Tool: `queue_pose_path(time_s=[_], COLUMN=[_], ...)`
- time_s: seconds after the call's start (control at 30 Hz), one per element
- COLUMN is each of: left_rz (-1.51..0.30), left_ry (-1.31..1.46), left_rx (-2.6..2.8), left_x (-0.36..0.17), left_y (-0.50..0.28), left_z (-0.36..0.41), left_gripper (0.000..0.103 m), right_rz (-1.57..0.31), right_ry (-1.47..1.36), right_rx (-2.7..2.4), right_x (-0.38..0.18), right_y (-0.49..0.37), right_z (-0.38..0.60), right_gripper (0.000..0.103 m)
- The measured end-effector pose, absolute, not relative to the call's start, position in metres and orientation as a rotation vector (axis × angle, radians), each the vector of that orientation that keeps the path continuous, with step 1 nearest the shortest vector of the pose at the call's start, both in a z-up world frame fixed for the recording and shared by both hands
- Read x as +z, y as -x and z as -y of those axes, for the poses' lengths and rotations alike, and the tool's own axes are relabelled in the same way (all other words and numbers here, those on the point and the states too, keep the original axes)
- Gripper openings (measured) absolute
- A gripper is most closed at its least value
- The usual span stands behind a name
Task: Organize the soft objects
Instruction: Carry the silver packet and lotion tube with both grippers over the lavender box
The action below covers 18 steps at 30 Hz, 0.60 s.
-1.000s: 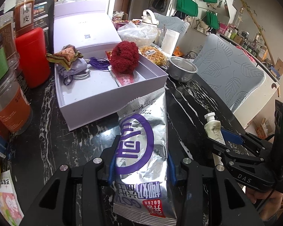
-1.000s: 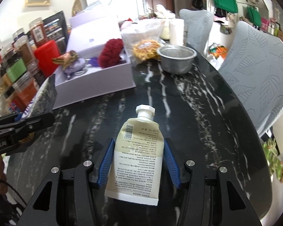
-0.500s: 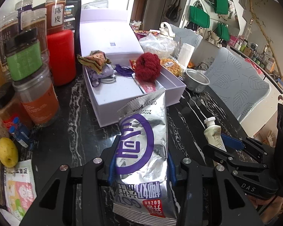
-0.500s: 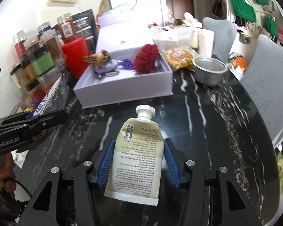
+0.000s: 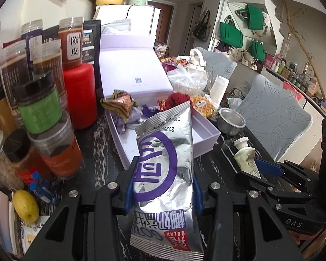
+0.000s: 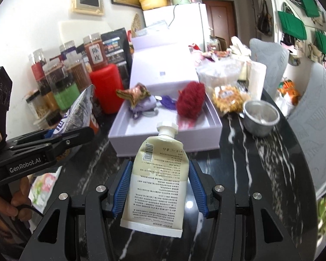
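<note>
left gripper (image 5: 163,192) pinches a silver snack bag (image 5: 165,174), right gripper (image 6: 159,187) pinches a cream tube (image 6: 157,178) cap-forward, both held above the black marble table (image 6: 260,174) just short of the open lilac box (image 6: 165,128).

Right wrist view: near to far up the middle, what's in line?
Cream squeeze tube with white cap → open lavender cardboard box → fuzzy dark-red ball → box's raised lavender lid → white fridge
</note>
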State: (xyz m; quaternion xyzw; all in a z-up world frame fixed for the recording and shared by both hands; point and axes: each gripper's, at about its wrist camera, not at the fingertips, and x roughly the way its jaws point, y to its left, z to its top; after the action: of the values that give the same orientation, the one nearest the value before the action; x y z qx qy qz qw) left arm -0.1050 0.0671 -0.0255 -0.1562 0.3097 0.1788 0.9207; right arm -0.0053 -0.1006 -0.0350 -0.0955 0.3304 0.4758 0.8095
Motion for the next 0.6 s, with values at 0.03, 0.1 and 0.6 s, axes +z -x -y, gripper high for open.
queue_pose_path(time_s=[0.03,0.1,0.6], left_rz=[-0.627,-0.610,-0.483], left_ry=[0.319,0.310,0.241], left_rx=[0.367,0.366,0.394], left_x=[-0.022,-0.013,0.041], left_y=[0.104,0.100,0.064], left_z=[-0.069,-0.072,-0.094], left_gripper=[0.042,0.042,0.042], right_rz=[-0.696,-0.680,-0.570], right_ry=[0.204,0.198,0.156], right_rx=[1.021,1.033,1.102], right_x=[-0.031,-0.022,0.034], right_y=[0.004,-0.001,-0.040], right_z=[0.099,0.095,0.066], right_gripper=[0.052,0.052,0.052])
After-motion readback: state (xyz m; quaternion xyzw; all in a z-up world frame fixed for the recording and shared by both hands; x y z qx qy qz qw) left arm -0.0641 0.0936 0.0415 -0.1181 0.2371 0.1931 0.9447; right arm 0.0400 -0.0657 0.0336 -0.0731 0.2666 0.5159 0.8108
